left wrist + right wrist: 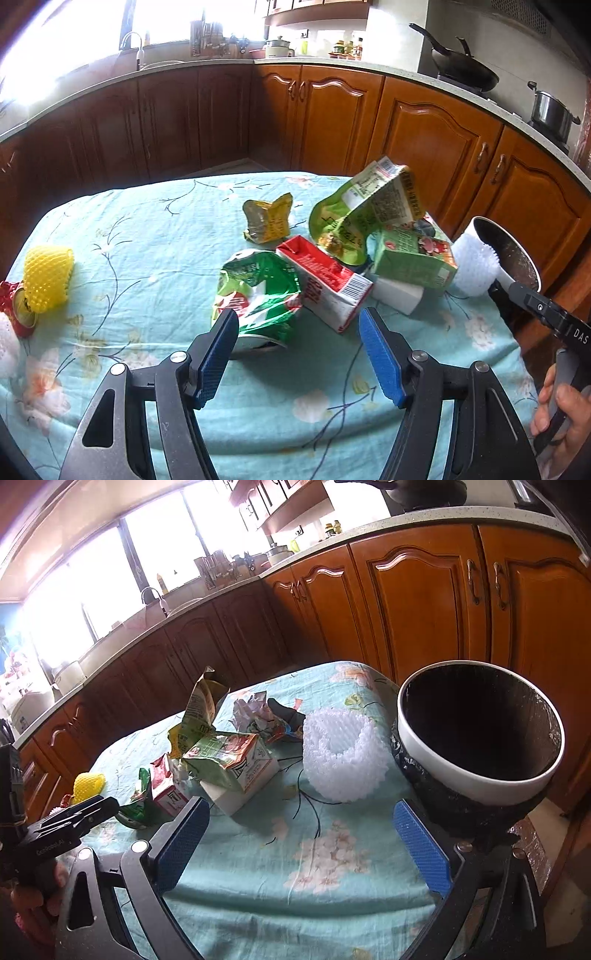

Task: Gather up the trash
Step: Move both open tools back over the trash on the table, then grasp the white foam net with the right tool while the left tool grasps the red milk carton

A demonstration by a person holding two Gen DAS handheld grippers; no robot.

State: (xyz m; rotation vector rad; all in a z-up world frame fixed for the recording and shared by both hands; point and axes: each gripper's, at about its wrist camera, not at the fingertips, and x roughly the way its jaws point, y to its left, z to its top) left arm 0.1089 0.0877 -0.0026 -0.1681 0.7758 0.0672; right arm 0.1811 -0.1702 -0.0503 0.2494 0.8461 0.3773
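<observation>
Trash lies on a table under a teal flowered cloth (155,236). A crumpled green bag (258,291) and a red-and-white carton (325,284) sit just beyond my left gripper (297,321), which is open and holds nothing. Behind them are a large green pouch (365,206), a green carton (413,258) and a yellow wrapper (267,219). A white foam net (341,753) lies ahead of my right gripper (301,808), open and empty too. A white-rimmed bin with a black liner (461,790) stands at the table's right edge.
A yellow foam net (48,278) and a red wrapper (14,306) lie at the table's left edge. Wooden cabinets (332,118) and a counter with a wok (461,66) and a pot (550,110) ring the table. A hand (565,410) holds the right gripper's handle.
</observation>
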